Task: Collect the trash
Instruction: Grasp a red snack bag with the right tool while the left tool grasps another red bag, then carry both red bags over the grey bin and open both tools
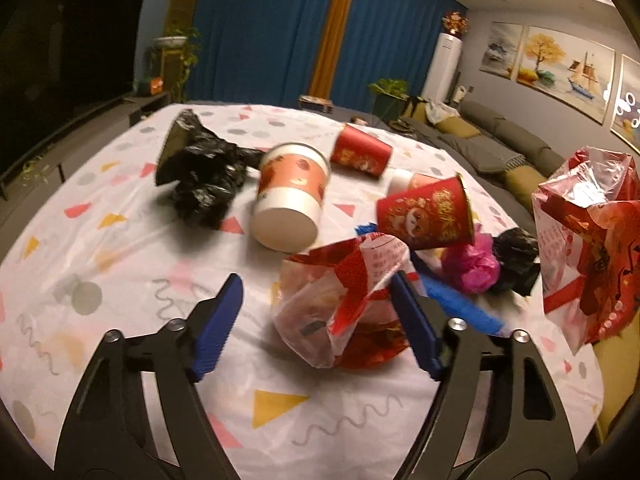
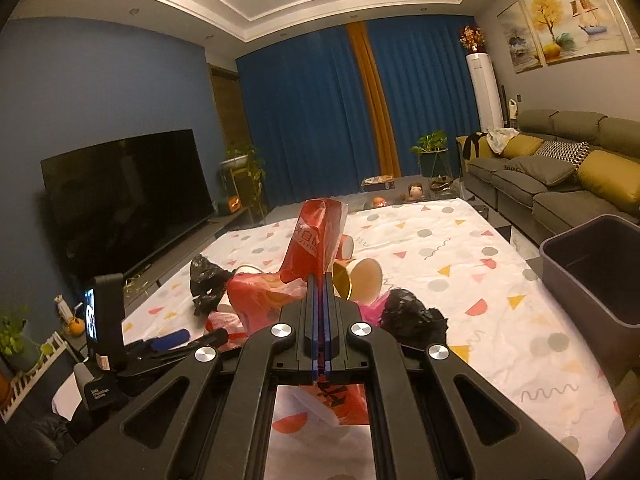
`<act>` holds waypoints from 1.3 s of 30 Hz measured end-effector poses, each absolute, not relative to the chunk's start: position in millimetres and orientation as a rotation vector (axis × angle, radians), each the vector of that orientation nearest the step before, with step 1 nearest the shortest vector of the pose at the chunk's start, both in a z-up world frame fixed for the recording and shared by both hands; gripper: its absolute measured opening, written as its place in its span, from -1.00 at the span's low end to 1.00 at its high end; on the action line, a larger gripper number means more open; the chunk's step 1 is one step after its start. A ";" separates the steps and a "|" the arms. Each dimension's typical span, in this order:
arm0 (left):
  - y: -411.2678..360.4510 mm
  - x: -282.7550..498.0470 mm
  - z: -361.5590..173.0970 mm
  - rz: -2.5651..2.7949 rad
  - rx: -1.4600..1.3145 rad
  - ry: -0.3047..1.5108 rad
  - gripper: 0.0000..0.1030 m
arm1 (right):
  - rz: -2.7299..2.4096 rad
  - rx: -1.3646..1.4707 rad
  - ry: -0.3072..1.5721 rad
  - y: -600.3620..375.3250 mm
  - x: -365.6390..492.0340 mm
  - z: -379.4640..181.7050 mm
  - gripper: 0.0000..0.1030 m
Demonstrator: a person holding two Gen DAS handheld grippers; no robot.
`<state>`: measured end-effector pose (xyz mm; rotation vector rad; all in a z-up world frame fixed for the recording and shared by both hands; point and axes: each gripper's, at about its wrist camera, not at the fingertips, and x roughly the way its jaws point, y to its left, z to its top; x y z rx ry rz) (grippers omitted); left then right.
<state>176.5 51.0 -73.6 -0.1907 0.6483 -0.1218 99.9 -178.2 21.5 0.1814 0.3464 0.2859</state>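
**A:** What's nearest my left gripper?

**B:** Its jaws are spread, with a crumpled red-and-white plastic bag on the tablecloth between the fingertips. A red paper cup lies at one o'clock, a white-based cup at twelve, and a black bag at eleven.

**A:** And my right gripper?

**B:** Pressed together, pinching a red plastic bag that rises at twelve. A grey bin sits at two o'clock.

Home living room: sofa, television, curtains.
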 end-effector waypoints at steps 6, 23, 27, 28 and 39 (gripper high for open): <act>36.4 177.5 -75.8 -0.182 -0.150 0.664 -0.14 | 0.275 0.184 0.352 -181.0 93.9 21.0 -0.95; 29.4 141.0 -44.2 -0.207 -0.135 0.547 -0.94 | 0.223 0.191 0.330 -199.1 75.0 28.8 -0.95; 23.9 130.5 -29.3 -0.216 -0.134 0.505 -0.94 | 0.212 0.198 0.327 -204.1 69.2 29.8 -0.95; 21.2 128.1 -25.6 -0.221 -0.132 0.496 -0.94 | 0.209 0.198 0.325 -204.8 68.2 30.5 -0.95; -21.6 123.7 -7.3 -0.293 -0.091 0.456 -0.94 | 0.168 0.209 0.303 -217.8 52.0 37.8 -0.95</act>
